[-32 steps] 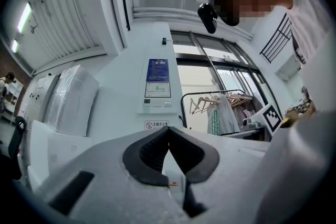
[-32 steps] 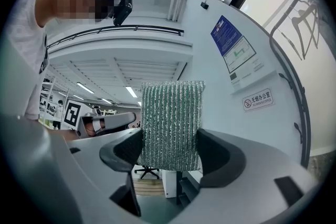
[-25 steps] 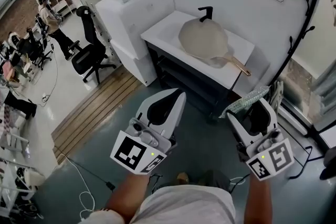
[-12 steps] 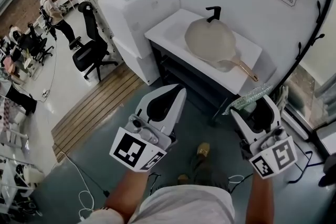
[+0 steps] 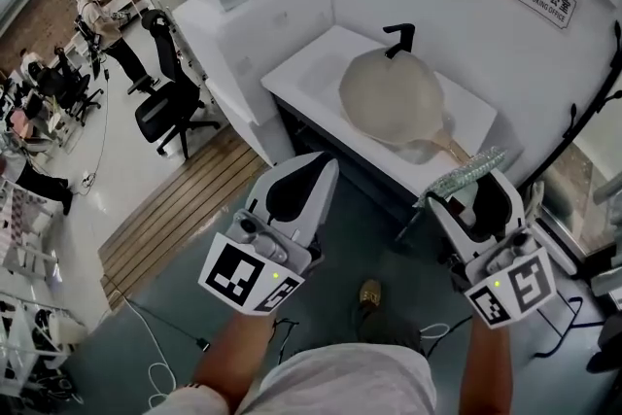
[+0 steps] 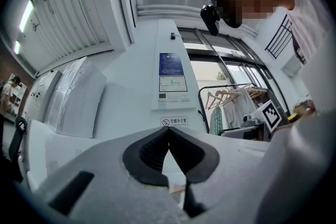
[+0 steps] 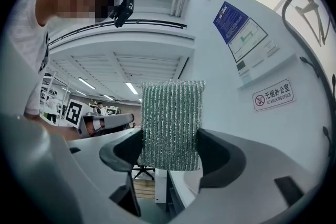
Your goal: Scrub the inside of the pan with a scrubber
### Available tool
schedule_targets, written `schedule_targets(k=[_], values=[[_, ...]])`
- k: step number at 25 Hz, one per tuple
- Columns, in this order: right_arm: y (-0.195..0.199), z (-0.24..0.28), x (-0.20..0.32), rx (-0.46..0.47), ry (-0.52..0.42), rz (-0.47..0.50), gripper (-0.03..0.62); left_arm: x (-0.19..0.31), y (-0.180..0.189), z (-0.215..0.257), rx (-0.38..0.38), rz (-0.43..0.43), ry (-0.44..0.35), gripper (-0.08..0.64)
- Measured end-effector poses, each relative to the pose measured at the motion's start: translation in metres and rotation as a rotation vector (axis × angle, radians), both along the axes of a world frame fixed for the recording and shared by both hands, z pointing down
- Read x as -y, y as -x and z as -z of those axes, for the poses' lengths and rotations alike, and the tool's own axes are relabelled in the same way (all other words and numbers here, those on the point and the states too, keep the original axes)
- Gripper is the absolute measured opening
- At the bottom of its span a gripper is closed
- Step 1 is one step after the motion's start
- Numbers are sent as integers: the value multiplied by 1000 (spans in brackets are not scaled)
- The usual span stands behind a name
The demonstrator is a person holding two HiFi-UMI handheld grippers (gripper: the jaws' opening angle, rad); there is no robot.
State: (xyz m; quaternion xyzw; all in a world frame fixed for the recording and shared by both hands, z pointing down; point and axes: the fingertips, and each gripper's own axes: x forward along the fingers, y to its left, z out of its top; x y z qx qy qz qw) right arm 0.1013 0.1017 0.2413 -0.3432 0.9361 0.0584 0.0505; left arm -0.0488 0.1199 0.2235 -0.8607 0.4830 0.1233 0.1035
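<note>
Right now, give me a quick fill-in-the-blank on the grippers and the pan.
The right gripper is shut on the ____.
The left gripper is shut and holds ____.
The pan lies in the white ____, below the black faucet.
Missing words: scrubber; nothing; sink.

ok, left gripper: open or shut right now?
Shut, and empty. In the left gripper view the left gripper has its dark pads meeting at the tips, with nothing between them.
</note>
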Motion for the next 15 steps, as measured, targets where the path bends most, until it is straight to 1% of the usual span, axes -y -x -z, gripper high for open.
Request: schedule_targets(k=[9,15], values=[[-8,0,97,-6,2,29,330,100,-5,-3,12,37,22,15],[-12,2,147,-18,-1,49,330,146,-11,-8,12,57,35,15]])
